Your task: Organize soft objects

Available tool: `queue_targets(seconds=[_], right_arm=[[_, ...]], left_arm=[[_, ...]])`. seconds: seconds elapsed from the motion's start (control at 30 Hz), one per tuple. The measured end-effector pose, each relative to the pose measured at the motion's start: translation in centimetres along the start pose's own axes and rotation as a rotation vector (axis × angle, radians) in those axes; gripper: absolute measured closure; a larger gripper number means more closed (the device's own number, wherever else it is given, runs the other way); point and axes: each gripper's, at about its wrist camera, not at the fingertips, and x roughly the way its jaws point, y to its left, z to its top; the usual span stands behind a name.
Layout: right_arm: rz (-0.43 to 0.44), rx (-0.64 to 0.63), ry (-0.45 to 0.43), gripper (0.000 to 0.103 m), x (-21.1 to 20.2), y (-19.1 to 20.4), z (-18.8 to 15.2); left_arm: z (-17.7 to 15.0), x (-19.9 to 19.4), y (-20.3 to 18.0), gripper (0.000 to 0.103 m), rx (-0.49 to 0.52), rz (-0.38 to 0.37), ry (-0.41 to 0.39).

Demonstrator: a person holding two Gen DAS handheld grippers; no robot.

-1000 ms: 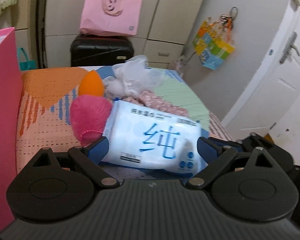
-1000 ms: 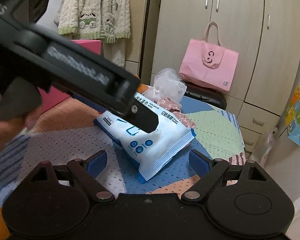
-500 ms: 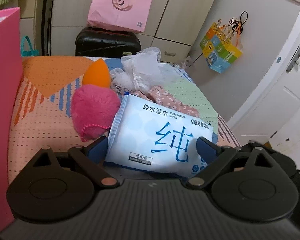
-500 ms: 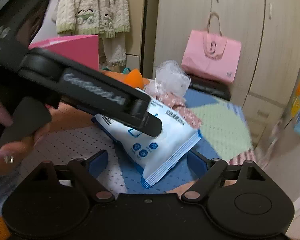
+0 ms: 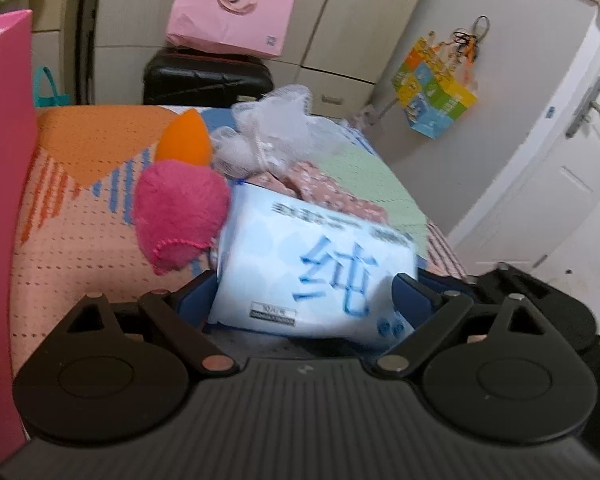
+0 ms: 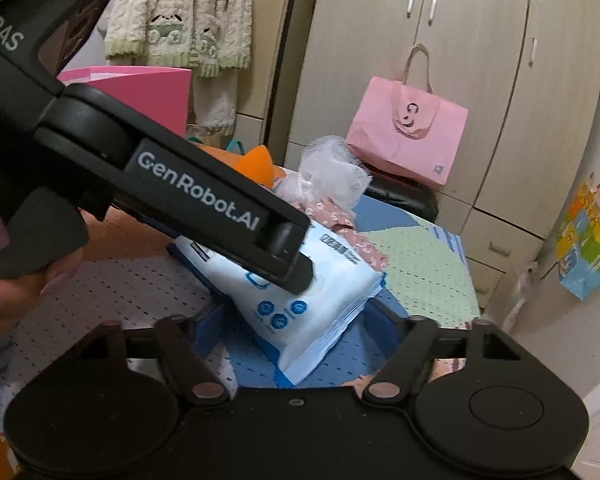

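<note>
Wet-wipes pack, soft white-and-blue plastic pouch with a large blue character [image 5: 316, 276], lies on the bed's patterned cover of orange, blue and green patches [image 5: 80, 240], in front of the other soft items: magenta fuzzy heart-shaped pouch [image 5: 180, 212] touching its left edge, orange teardrop sponge [image 5: 186, 142], white mesh bath puff [image 5: 276, 132], pink floral cloth [image 5: 320, 188] just behind it.

Step in hand: two-handed grasp of the pack.

- Left tongs [image 5: 304, 300]: held wide, straddling the pack's near end. Blue pads sit right at its sides; blurred, so I can't tell whether they actually press.
- Right tongs [image 6: 300, 320]: closing, the pack's corner between the pads, gap visible on both sides, nothing gripped yet.

Judgement on the next move: finish closing the right tongs on the corner seam, firm up the left, then lift together. Pouch is slick and squashy, so grip the body, not just the film edge. Likely destination is the tall bright-pink paper bag [image 5: 0, 240] at left, but that's a guess.
</note>
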Motion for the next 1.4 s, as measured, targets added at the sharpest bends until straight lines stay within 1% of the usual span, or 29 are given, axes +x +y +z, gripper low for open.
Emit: queue_targets(seconds=[0.07, 0.1, 0.13, 0.43, 0.57, 0.77, 0.83, 0.97, 1.0, 1.27, 1.4], right_arm=[[-0.008, 0.002, -0.007, 0.042, -0.1, 0.1, 0.0], [-0.022, -0.002, -0.012, 0.045, -0.1, 0.2, -0.1], [-0.029, -0.004, -0.014, 0.046, -0.2, 0.2, -0.2], [-0.043, 0.007, -0.033, 0.047, -1.2, 0.2, -0.7], [-0.030, 0.046, -0.033, 0.047, -1.6, 0.1, -1.0], [-0.030, 0.065, -0.035, 0.047, -2.5, 0.5, -1.2], [-0.029, 0.069, -0.036, 0.046, -2.9, 0.7, -1.2], [-0.021, 0.087, -0.037, 0.036, -3.8, 0.9, -1.2], [-0.024, 0.089, -0.040, 0.035, -4.1, 1.0, -1.2], [-0.015, 0.078, -0.052, 0.030, -6.0, 1.8, -1.3], [-0.011, 0.067, -0.059, 0.030, -7.5, 2.2, -1.2]], left_arm=[[-0.3, -0.2, -0.3, 0.016, 0.014, -0.006, 0.004], [-0.5, -0.3, -0.5, 0.016, 0.023, -0.006, 0.005], [-0.7, -0.5, -0.7, 0.016, 0.028, -0.008, 0.004], [-2.0, -1.5, -1.8, 0.021, 0.061, 0.000, -0.002], [-2.5, -2.0, -2.3, 0.021, 0.084, 0.011, 0.000], [-3.2, -3.0, -2.8, 0.022, 0.097, 0.006, 0.001], [-3.3, -3.4, -3.0, 0.022, 0.098, -0.001, 0.004], [-3.9, -4.1, -3.5, 0.021, 0.091, -0.027, 0.025], [-4.1, -4.3, -3.6, 0.021, 0.094, -0.026, 0.025], [-5.2, -6.5, -4.5, 0.022, 0.108, -0.033, 0.021], [-5.8, -7.9, -4.9, 0.022, 0.117, -0.039, 0.019]])
